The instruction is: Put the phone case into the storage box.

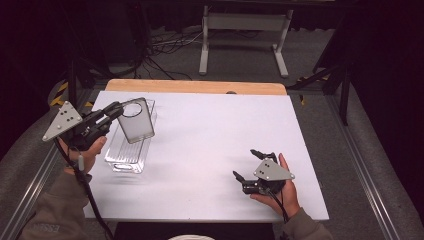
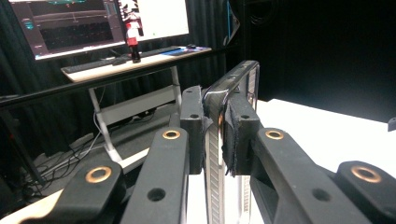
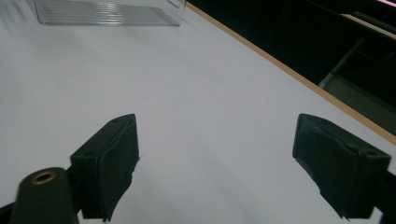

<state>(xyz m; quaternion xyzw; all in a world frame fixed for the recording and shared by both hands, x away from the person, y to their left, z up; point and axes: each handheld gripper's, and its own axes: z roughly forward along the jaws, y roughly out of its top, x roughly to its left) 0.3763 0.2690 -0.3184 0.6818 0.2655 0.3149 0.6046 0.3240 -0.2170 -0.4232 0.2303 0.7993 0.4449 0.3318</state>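
Observation:
My left gripper (image 1: 114, 110) is raised over the left side of the white table (image 1: 215, 145), shut on the rim of a clear plastic lid (image 1: 136, 121) with a round opening near its top. The lid hangs tilted above a clear ribbed box (image 1: 125, 155) lying on the table. In the left gripper view both pads (image 2: 238, 135) squeeze the lid's edge (image 2: 231, 81) at my left gripper (image 2: 219, 128). My right gripper (image 1: 247, 164) rests low at the front right, open. In the right gripper view my right gripper (image 3: 215, 154) has bare table between its jaws, with the box (image 3: 107, 11) far off.
A wooden strip (image 1: 195, 86) runs along the table's far edge. Beyond it stand a white desk frame (image 1: 245, 30) and cables on the floor. A desk with monitors (image 2: 70, 23) and a dark bottle (image 2: 133, 39) stands past the table's left side.

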